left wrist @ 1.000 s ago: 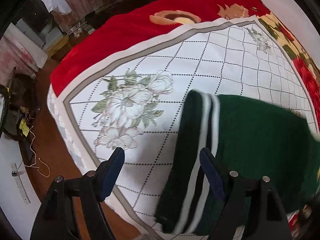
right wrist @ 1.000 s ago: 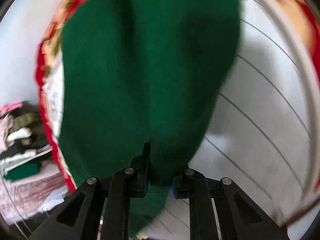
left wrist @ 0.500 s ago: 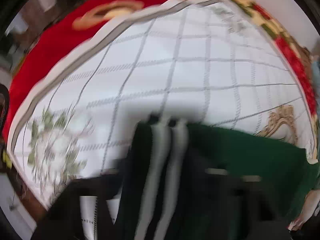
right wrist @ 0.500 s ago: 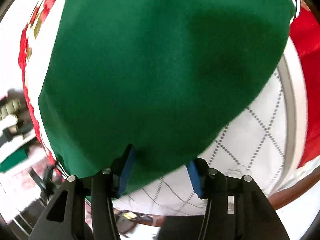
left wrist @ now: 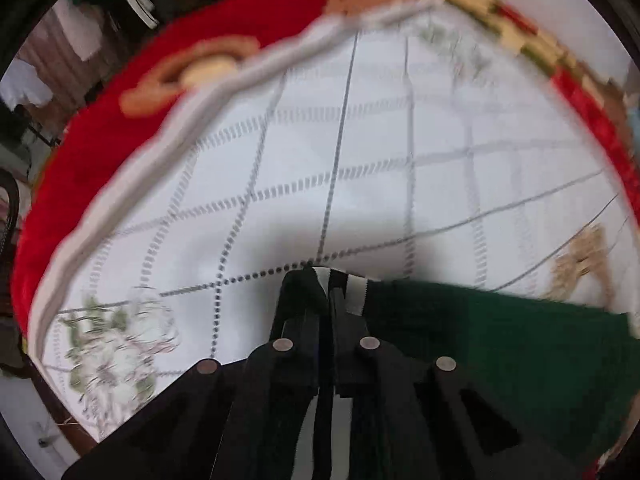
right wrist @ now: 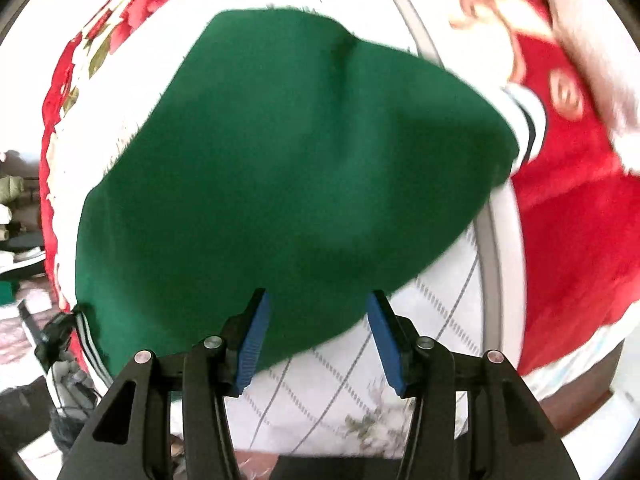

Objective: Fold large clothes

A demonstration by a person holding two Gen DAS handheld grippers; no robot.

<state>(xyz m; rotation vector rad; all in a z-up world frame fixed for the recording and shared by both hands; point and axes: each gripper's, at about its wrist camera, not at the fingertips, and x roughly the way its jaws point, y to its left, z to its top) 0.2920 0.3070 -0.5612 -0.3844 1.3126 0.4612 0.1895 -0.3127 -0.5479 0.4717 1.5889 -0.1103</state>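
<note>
Left gripper points steeply down at the bed; jaws pressed together, pinching the striped band of the green garment at its corner; dark and white stripes bunch up right at the fingertips; it has just closed, figure now at bottom, cloth clearly between the pads.

Right gripper also points down; blue pads spread apart, nothing clamped; the near edge of the green garment shows in the gap between them, but I cannot tell that either pad touches the fabric; jaws have just opened and now stand part open.

Garment lies spread on the white quilted bedspread, a broad flat green panel with one soft crease running up the middle in the right wrist view; striped cuff-like end reaches the grey border of the bedspread, next to the red blanket; a second striped strip shows at the garment's lower left, by the bed edge.

Bedspread has a dotted diamond grid and a floral print toward its near left corner; red blanket runs beyond its far edge.

Left view is motion-blurred; detail at the pinch is limited.
</note>
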